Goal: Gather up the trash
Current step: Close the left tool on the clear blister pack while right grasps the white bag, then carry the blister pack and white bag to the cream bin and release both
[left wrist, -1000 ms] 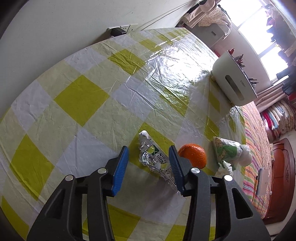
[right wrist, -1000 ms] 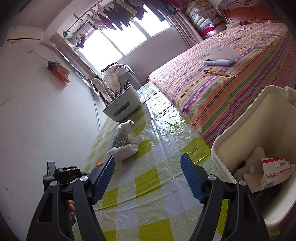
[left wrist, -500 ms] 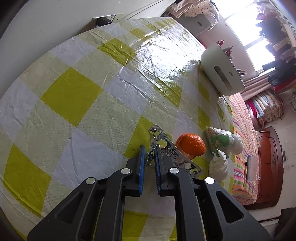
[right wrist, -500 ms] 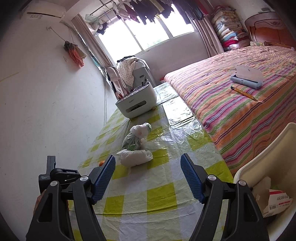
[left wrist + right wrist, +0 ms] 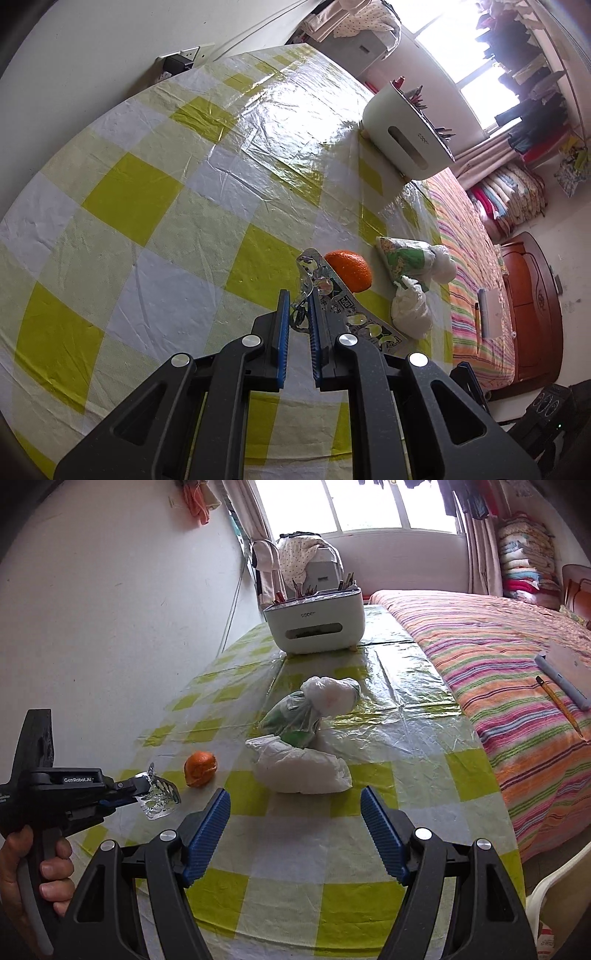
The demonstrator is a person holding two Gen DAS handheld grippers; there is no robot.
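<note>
My left gripper [image 5: 299, 302] is shut on a crumpled silver pill blister pack [image 5: 343, 299] and holds it just above the checked tablecloth [image 5: 129, 192]. The right wrist view shows that gripper [image 5: 142, 786] with the pack [image 5: 159, 799] hanging from it. An orange peel [image 5: 349, 269] lies just beyond the pack. A white plastic bag [image 5: 301, 770] and a green-and-white bag bundle [image 5: 314, 705] lie mid-table. My right gripper [image 5: 295, 825] is open and empty, above the table in front of the white bag.
A white organiser box with pens [image 5: 314, 627] stands at the far end of the table. A striped bed [image 5: 498, 657] with a pencil and a case runs along the right. The rim of a white bin [image 5: 557, 875] shows at lower right.
My left gripper shut on the blister pack and lifted it off the cloth. My right gripper swung left from the bin towards the white bag, staying open.
</note>
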